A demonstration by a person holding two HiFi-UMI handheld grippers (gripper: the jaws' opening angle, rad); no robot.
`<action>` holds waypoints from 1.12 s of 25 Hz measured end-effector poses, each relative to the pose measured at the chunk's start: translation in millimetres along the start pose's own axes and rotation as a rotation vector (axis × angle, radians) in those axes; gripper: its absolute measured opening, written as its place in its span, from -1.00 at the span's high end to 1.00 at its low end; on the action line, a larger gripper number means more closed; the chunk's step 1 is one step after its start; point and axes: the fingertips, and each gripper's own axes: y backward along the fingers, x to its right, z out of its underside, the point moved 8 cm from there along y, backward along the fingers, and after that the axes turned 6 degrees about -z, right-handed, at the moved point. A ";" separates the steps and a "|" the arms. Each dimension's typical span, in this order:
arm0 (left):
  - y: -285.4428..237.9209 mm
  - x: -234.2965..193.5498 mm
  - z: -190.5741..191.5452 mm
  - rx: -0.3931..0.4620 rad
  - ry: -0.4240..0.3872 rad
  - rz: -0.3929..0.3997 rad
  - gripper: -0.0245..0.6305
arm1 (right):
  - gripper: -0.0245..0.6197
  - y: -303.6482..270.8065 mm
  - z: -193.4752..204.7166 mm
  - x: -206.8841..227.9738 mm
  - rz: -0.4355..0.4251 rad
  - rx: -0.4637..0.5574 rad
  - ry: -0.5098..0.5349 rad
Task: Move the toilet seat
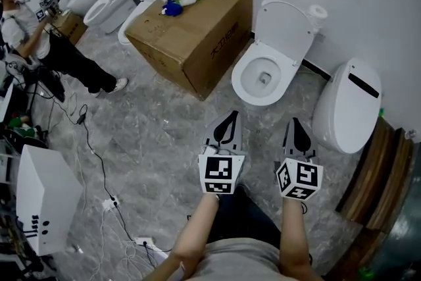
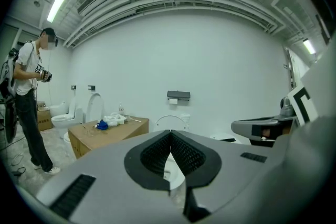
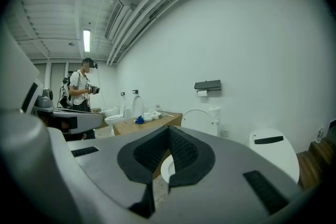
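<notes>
2 grippers, both with jaws closed tight on nothing: left gripper (image 1: 230, 118) and right gripper (image 1: 295, 125), side by side, aimed at the open toilet (image 1: 263, 99). The toilet seat (image 1: 245, 79) lies flat on the bowl with the lid (image 1: 286, 26) up against the wall, well ahead of both tips. I read this as the approach step, no contact yet. Next move likely needs getting close, opening 1 gripper and catching the seat's front rim. The cardboard box (image 1: 191, 36) just left of the bowl limits room there.
</notes>
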 end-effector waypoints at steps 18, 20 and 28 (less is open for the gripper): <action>-96.6 -36.9 -14.6 -0.020 0.012 0.066 0.88 | 0.88 -83.8 -16.1 17.4 0.088 -0.011 -0.015; -111.4 -44.4 -17.6 -0.025 0.013 0.078 0.88 | 0.88 -97.5 -19.8 19.1 0.104 -0.011 -0.020; -168.8 -73.4 -20.8 -0.046 0.006 0.109 0.88 | 0.88 -151.6 -25.1 21.2 0.125 -0.012 -0.040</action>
